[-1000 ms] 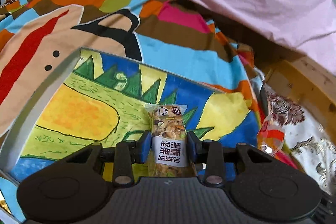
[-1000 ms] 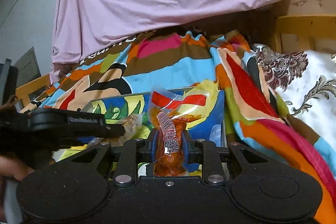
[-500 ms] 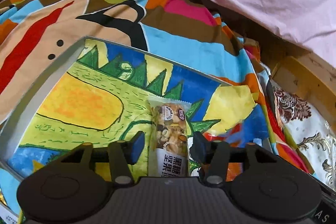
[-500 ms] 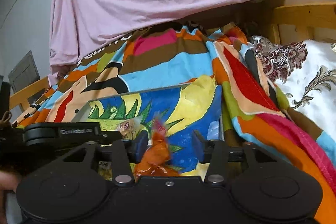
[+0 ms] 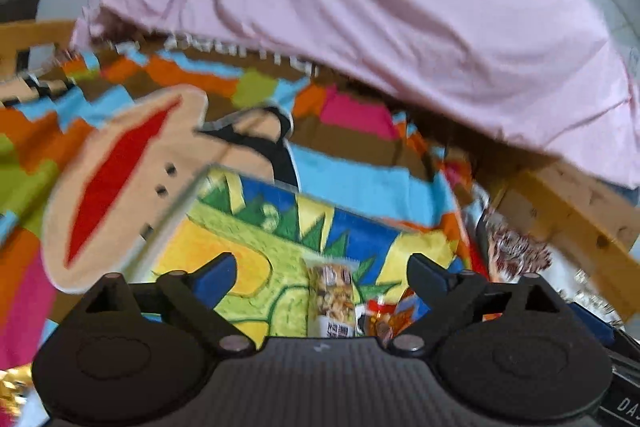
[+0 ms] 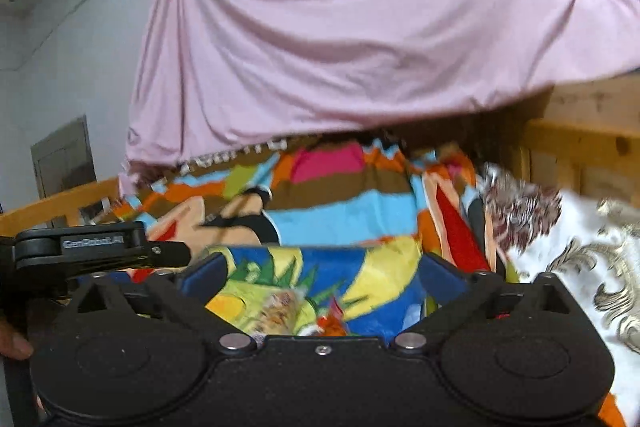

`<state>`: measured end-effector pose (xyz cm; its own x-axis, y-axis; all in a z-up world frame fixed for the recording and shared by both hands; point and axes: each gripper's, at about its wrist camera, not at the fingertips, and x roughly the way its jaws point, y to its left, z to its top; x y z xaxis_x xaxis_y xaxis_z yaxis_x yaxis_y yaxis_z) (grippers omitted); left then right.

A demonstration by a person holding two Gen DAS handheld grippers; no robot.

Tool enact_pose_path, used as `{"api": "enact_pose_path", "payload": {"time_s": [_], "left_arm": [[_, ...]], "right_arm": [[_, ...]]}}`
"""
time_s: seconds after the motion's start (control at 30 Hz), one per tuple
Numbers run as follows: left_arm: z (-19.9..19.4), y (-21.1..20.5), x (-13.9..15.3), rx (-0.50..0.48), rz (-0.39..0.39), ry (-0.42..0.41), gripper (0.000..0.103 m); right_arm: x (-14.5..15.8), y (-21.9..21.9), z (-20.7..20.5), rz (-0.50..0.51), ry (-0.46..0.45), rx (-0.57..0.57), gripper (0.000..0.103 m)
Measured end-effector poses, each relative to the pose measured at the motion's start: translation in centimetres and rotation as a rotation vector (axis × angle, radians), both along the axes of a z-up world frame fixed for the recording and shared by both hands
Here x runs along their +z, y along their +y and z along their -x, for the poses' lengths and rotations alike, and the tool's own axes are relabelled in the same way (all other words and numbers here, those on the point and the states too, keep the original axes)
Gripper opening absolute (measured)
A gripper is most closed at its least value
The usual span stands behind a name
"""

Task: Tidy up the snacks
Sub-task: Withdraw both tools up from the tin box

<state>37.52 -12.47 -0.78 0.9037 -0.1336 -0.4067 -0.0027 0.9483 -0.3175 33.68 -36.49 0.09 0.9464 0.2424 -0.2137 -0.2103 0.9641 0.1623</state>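
A nut bar [image 5: 333, 297] in a clear wrapper lies on the painted board [image 5: 240, 235]. An orange snack packet [image 5: 394, 317] lies just right of it. My left gripper [image 5: 322, 273] is open and empty, raised above both snacks. In the right wrist view the nut bar [image 6: 280, 311] and the orange packet [image 6: 334, 321] lie side by side on the board [image 6: 360, 267]. My right gripper [image 6: 322, 277] is open and empty above them. The frames are blurred.
A striped colourful blanket [image 5: 120, 155] lies under the board. A pink sheet [image 6: 340, 39] hangs behind. A wooden frame [image 5: 568, 211] and a white patterned cloth [image 6: 560, 251] are at the right. The left gripper's body [image 6: 80, 247] shows at the right view's left edge.
Both grippers opened and let go of their snacks onto the board, then lifted and pulled back. The nut bar and orange packet now lie side by side.
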Motion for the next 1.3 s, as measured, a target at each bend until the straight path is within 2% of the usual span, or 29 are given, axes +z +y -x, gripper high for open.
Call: {"api": "enact_pose_path", "payload": {"time_s": [0.1, 0.27, 0.47, 0.57, 0.8, 1.0, 1.3], "left_arm": [[2.7, 1.1, 1.4, 0.013, -0.022, -0.055, 0.102], [6.9, 2.6, 2.7, 0.047, -0.059, -0.097, 0.102], [11.7, 4.1, 3.2, 0.050, -0.093, -0.116, 0.102], [13.9, 4.7, 3.2, 0.035, -0.123, -0.122, 0.102], [18.0, 5.9, 2.4, -0.009, -0.138, -0.120, 0.102], [20.7, 6.2, 0.8, -0.065, -0.192, -0.114, 0.102], [21.9, 6.7, -1.7, -0.104, -0.198, -0.033, 0.102]], "right_arm": [[0.8, 0.4, 2.1, -0.005, -0.038, -0.023, 0.102], [1.6, 1.3, 5.9, 0.016, -0.089, -0.038, 0.102], [2.0, 2.4, 10.7, 0.039, -0.113, -0.072, 0.102], [2.0, 3.1, 13.0, 0.047, -0.117, -0.082, 0.102], [1.4, 5.3, 18.1, 0.087, -0.126, -0.115, 0.102], [0.3, 6.7, 20.9, 0.106, -0.038, -0.148, 0.102], [-1.8, 7.0, 21.3, 0.106, 0.165, -0.216, 0.102]]}}
